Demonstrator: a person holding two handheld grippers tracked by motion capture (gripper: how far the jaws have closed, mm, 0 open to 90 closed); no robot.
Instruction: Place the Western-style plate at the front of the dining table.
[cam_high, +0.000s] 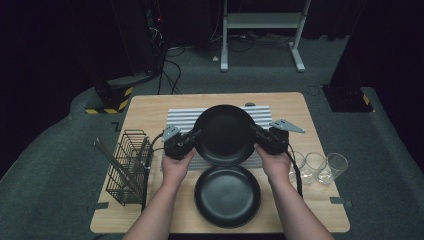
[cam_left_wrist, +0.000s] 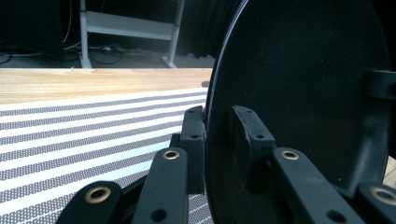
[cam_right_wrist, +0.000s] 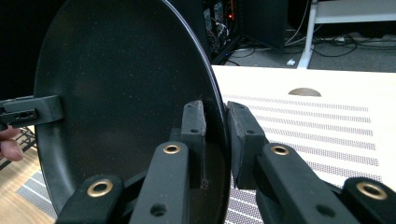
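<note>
Above the striped mat (cam_high: 182, 119) at the middle of the worktop (cam_high: 145, 107), a black plate (cam_high: 224, 134) is up in the air, carried from both sides. The left tool (cam_high: 195, 135) is clenched on the plate's left rim, and the left gripper view confirms it: one jaw sits behind the rim, the other presses on the plate's (cam_left_wrist: 303, 84) inner face, with the left tool (cam_left_wrist: 218, 119) biting the edge cleanly between them. Over on the other side, the right tool (cam_high: 256, 133) grips the right rim just the same. In the right gripper view the right tool (cam_right_wrist: 215, 112) has the thin edge of the plate (cam_right_wrist: 116, 93) pinched between its jaws, and the opposite tool's jaw shows at the far rim. The plate is tilted, its open face turned toward the person.

Down below, closer to the person, a second black plate (cam_high: 227, 196) lies flat on the bare wood, just in front of the mat. At the left of the worktop stands a wire rack (cam_high: 127, 167). At the right, just beside the right hand (cam_high: 274, 162), three clear glasses (cam_high: 320, 167) stand in a row.
</note>
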